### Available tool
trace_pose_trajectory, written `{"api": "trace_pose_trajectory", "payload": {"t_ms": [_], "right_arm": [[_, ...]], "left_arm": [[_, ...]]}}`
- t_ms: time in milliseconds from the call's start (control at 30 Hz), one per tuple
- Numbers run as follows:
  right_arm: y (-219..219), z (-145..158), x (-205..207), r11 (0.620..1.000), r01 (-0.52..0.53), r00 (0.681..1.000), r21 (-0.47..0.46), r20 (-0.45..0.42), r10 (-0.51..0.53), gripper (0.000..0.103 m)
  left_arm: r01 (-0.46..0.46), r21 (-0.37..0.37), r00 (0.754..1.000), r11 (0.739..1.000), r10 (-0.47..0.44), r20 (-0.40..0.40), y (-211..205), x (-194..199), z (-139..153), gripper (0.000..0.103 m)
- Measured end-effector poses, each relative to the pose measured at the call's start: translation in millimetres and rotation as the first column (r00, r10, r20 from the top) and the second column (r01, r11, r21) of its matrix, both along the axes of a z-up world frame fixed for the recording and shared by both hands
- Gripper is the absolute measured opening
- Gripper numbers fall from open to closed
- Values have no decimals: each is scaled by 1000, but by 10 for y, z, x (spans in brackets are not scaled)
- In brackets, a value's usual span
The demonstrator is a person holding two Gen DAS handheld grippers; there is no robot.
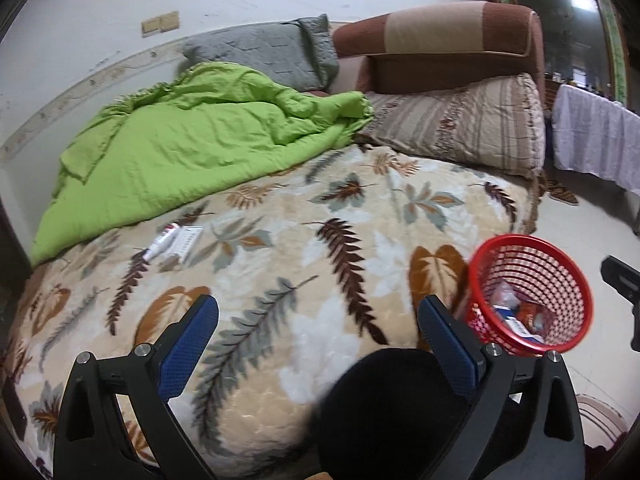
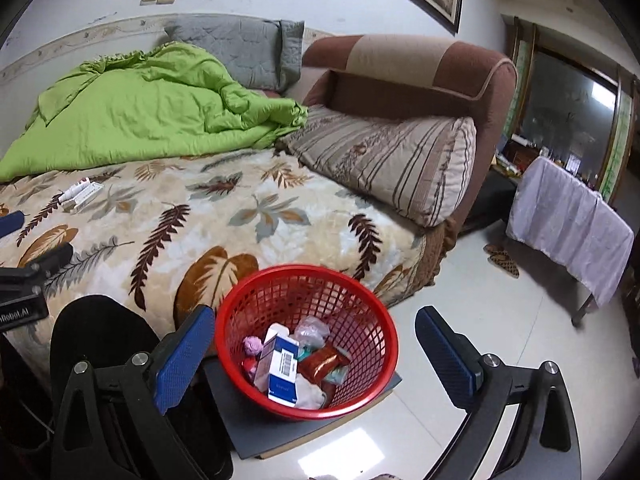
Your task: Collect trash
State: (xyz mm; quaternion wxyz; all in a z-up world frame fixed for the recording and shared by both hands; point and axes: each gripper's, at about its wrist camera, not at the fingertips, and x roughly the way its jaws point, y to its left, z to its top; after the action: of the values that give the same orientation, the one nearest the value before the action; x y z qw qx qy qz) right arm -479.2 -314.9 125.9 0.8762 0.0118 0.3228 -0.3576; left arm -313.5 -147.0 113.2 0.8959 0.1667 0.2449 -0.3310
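Observation:
A red mesh basket [image 2: 376,320] stands on a grey board on the floor beside the bed; it also shows in the left wrist view [image 1: 560,276]. It holds a white-and-blue carton [image 2: 282,366], a red wrapper [image 2: 322,362] and other bits. A white tube [image 1: 162,242] and a flat white packet [image 1: 190,240] lie on the leaf-patterned blanket [image 1: 320,240]; they also show in the right wrist view [image 2: 76,192]. My left gripper [image 1: 318,336] is open and empty over the blanket. My right gripper [image 2: 314,348] is open and empty above the basket.
A crumpled green quilt [image 1: 180,140], a grey pillow [image 1: 264,52] and a striped pillow [image 1: 460,124] lie at the back of the bed. A brown sofa arm [image 2: 420,68] stands behind. A table with a white cloth [image 2: 568,220] and slippers [image 2: 502,262] are on the right. A dark knee [image 1: 392,408] is below.

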Motion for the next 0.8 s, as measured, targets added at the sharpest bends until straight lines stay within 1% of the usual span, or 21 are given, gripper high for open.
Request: {"api": "trace_pose_trajectory", "payload": {"t_ms": [67,133,233,300,567,800], "right_arm": [[-33,-27,-7,1000,6,1000,15,-3,-6,101],[-66,-56,-10,999,9,1000,33,-4,-9,101],[-95,-87,-16,999,14,1000,50,-8,-13,101],[-114,-95,-19,998,15,1000,58,-6,-14,101],[-164,-149,12,996,12,1000,90,-19,-11,101],[-163,-163,17,995,15,1000,96,-25,-13,101]], "left_arm": [[-14,7,1000,1000,14,-1,-7,17,-4,100],[-23,28,999,999,24,-23,-45,46,-27,100],[-10,58,998,998,13,-57,-100,70,-87,100],[-17,67,998,998,20,-52,-104,63,-112,100],[-14,64,999,998,17,-51,-106,51,-122,100],[-15,58,998,998,19,-57,-101,60,-123,100]]}}
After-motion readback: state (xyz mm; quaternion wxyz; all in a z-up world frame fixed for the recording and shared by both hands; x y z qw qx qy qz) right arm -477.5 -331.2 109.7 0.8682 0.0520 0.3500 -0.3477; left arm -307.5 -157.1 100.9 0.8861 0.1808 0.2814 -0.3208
